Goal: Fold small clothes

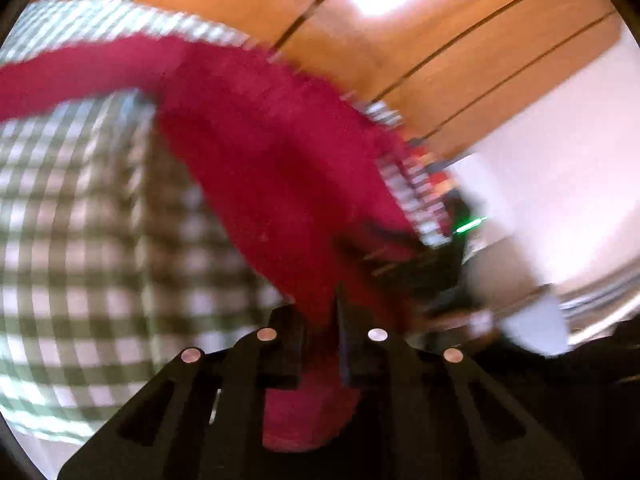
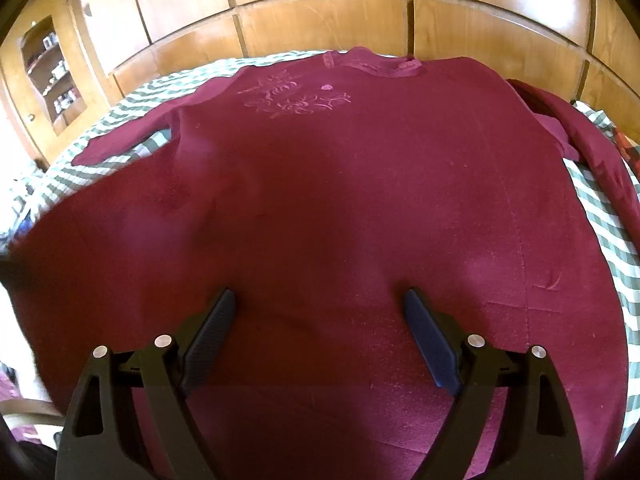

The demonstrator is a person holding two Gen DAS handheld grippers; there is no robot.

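Maroon long-sleeved top [image 2: 340, 200] lies face up, spread flat on the green-checked bedcover [image 2: 600, 216], neckline and pink embroidery [image 2: 294, 100] toward the far edge by the wooden wardrobe doors [image 2: 320, 8]. One sleeve lies out toward the far left corner of the bed, the other bunches at the right edge.

Left gripper [image 1: 320, 320]: fingers pressed nearly together, pinching maroon fabric; the cloth runs up from the jaws in a band across the blurred left wrist view. Which part of the top it has, I can't tell, likely a sleeve or side edge.

Right gripper [image 2: 320, 308]: fingers spread wide, nothing between them, hovering over the lower body of the top.

Judgement: the first lengthwise fold is starting. To do it well:
- keep the pinch firm, carry the fabric low and straight toward the midline
- pin the body with the right gripper so the top doesn't drag
- lay the edge parallel to the side seam, release only once flat
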